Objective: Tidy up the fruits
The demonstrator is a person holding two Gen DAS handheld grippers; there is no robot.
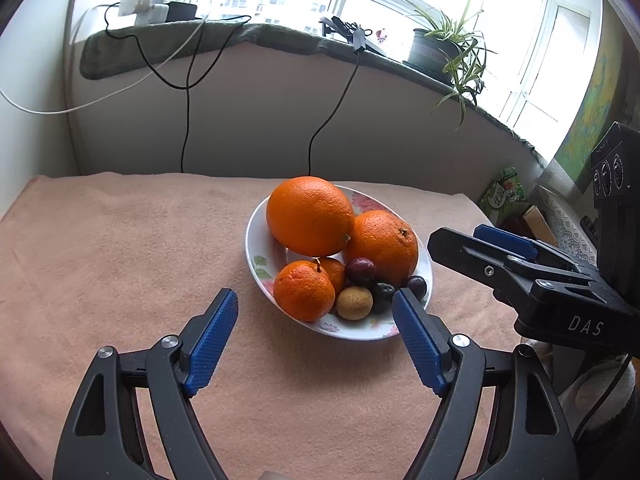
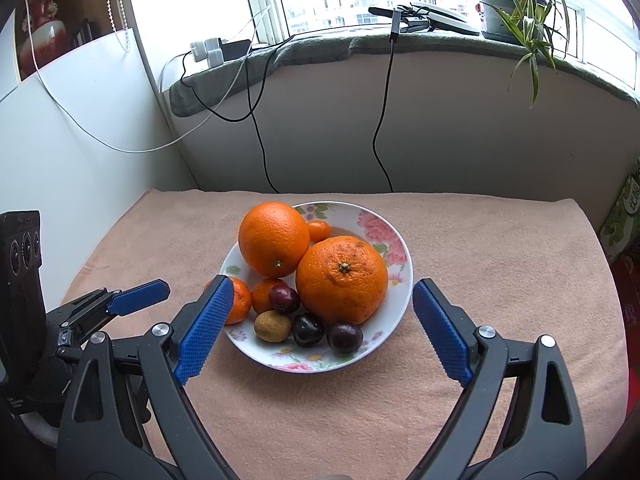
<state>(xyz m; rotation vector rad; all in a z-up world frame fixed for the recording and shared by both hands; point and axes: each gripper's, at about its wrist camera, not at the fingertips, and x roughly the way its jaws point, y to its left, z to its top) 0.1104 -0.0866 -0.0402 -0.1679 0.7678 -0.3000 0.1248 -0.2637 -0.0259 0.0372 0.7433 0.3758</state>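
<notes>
A white floral plate point(image 2: 394, 254) sits on the pink cloth and holds two big oranges point(image 2: 342, 280), smaller tangerines point(image 2: 265, 294), a brown round fruit point(image 2: 273, 325) and dark plums point(image 2: 308, 329). It also shows in the left wrist view point(image 1: 256, 240), with the largest orange point(image 1: 310, 216) at the back. My left gripper point(image 1: 316, 316) is open and empty just in front of the plate. My right gripper point(image 2: 322, 308) is open and empty, its jaws spread across the plate's near side. Each gripper shows at the edge of the other's view.
A pink cloth point(image 2: 500, 264) covers the table. Black cables point(image 2: 260, 140) hang down the wall behind. A potted plant point(image 2: 516, 4) stands on the windowsill. A green packet point(image 1: 502, 194) and boxes lie off the table's right edge.
</notes>
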